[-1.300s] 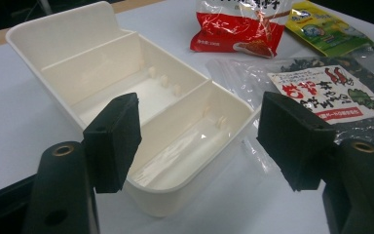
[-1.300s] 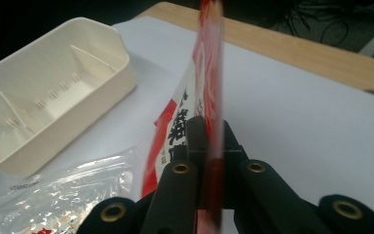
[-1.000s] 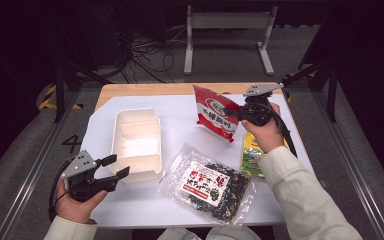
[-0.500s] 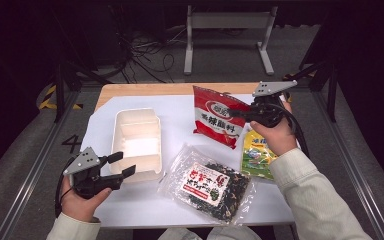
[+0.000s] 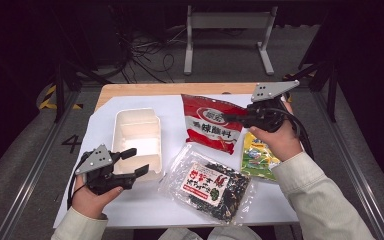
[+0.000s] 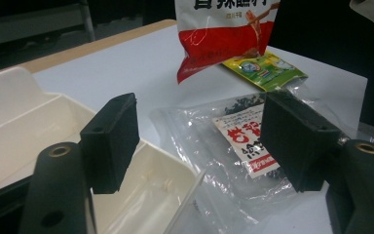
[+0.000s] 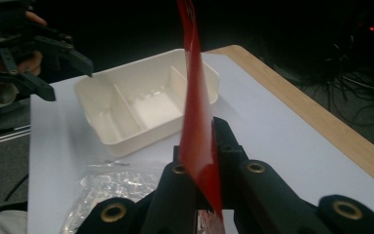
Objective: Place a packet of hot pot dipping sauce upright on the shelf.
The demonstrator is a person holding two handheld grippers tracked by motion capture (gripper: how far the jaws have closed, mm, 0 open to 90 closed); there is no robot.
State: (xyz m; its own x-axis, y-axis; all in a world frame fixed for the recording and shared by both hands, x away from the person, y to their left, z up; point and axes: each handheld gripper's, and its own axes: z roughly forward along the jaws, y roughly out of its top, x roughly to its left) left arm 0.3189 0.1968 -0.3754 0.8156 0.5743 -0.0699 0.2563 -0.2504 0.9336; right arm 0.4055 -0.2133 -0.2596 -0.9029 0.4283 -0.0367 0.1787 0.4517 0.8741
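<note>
**Red packet lifted at the right, empty jaws at the left**

At the near left, the left gripper [image 5: 130, 161] rests in the person's hand just beside the near end of the cream tray [image 5: 136, 131]. Its jaws have just been opening and stand apart with nothing between them. In the left gripper view, one pad hangs over the tray's near compartment [image 6: 146, 195] and the other over the clear bag [image 6: 233, 146]. The tray is a divided plastic box lying lengthwise on the white sheet [image 5: 170, 110] that covers the table [image 5: 145, 90]; a painted "4" [image 5: 72, 143] marks the floor to its left.

In the near middle lies the clear bag of dark dried pieces [image 5: 211, 184], with a white-and-red label bearing red characters too small to read.

Right of the middle, the red snack packet [image 5: 211, 126] is raised off the sheet, upright and tilted. It carries a white oval badge and large white characters that I cannot make out. The right gripper [image 5: 235, 119] has its jaws pinched tight on the packet's right edge; the right gripper view shows the red film [image 7: 197, 131] clamped edge-on between the black pads.

Near the right edge, a yellow-green sachet [image 5: 256, 155] lies flat, partly hidden by the right hand [image 5: 280, 142], its print unreadable. A white metal frame [image 5: 227, 30] stands on the floor beyond the table.
</note>
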